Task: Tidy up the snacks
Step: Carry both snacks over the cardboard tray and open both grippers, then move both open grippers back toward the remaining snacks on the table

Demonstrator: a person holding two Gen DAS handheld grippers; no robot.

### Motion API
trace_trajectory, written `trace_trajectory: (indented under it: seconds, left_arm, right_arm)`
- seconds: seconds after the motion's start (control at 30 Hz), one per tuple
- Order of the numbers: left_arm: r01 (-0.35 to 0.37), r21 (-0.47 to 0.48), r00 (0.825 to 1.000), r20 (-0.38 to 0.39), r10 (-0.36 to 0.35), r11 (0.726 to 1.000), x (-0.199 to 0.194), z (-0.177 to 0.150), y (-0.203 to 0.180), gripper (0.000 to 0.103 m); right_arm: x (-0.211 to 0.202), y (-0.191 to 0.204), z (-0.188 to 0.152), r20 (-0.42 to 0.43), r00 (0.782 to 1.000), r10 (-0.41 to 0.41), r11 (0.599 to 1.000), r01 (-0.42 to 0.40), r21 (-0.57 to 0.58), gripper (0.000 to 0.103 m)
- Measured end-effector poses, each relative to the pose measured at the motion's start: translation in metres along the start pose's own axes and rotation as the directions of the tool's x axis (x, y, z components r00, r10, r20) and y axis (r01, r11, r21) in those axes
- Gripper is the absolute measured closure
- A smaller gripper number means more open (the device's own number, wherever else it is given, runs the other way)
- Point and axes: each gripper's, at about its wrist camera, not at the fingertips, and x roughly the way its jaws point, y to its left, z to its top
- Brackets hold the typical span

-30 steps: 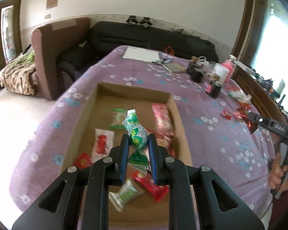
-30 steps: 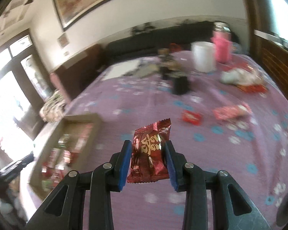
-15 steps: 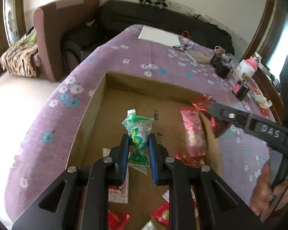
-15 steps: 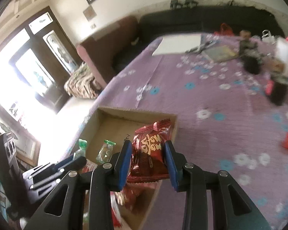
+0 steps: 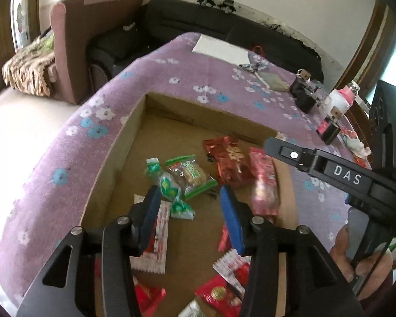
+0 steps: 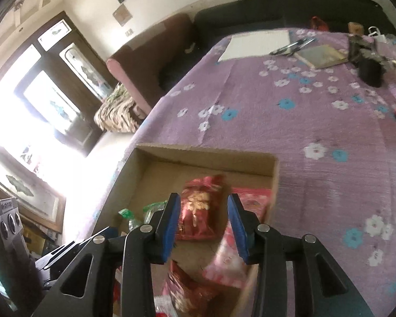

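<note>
An open cardboard box (image 5: 124, 142) (image 6: 206, 152) sits on the purple flowered tablecloth and holds several wrapped snacks. My left gripper (image 5: 190, 198) is open above the box, over a green twist-wrapped candy (image 5: 169, 189) that lies on the box floor beside a green-edged cracker pack (image 5: 190, 174). My right gripper (image 6: 202, 208) is open and empty above the box. A dark red snack bag (image 6: 200, 211) (image 5: 229, 161) lies in the box below it, next to a pink packet (image 5: 264, 182) (image 6: 250, 203).
The right gripper's body (image 5: 343, 177) crosses the right side of the left wrist view. Jars, a pink-lidded bottle (image 5: 340, 100) and loose red snacks stand at the table's far right. A white sheet (image 6: 256, 43) and a notebook (image 6: 320, 55) lie at the far end. Sofas stand beyond.
Both grippers have opened over the box. The green candy dropped from my left gripper and the red snack bag dropped from my right gripper; both now lie in the box.
</note>
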Motion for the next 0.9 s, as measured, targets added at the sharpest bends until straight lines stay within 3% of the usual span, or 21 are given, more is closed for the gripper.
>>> trace_trajectory:
  seconds: [0.07, 0.2, 0.43, 0.53, 0.9]
  left_arm:
    - [-0.011, 0.013, 0.999, 0.038, 0.011, 1.000, -0.016, -0.003, -0.006, 0.057]
    - [-0.018, 0.039, 0.994, 0.109, 0.014, 0.999, -0.048, -0.015, -0.019, 0.043]
    - [-0.042, 0.107, 0.987, 0.158, 0.025, 0.993, -0.081, -0.048, -0.051, 0.039]
    - [-0.094, 0.144, 0.981, 0.182, 0.067, 0.985, -0.089, -0.068, -0.066, 0.027]
    - [-0.183, 0.188, 0.967, 0.211, 0.143, 0.965, -0.099, -0.110, -0.092, 0.027]
  right_arm:
    - [-0.016, -0.007, -0.002, 0.022, 1.000, 0.000, 1.000, 0.000, 0.008, 0.063]
    - [-0.051, -0.021, -0.013, 0.070, 0.997, -0.023, 1.000, 0.022, 0.008, 0.057]
    - [-0.101, -0.040, -0.050, 0.119, 0.989, -0.085, 0.996, 0.086, -0.005, 0.056]
    - [-0.117, -0.045, -0.070, 0.129, 0.985, -0.111, 0.994, 0.113, -0.010, 0.052]
    - [-0.156, -0.065, -0.126, 0.173, 0.960, -0.222, 0.972, 0.232, -0.044, 0.048]
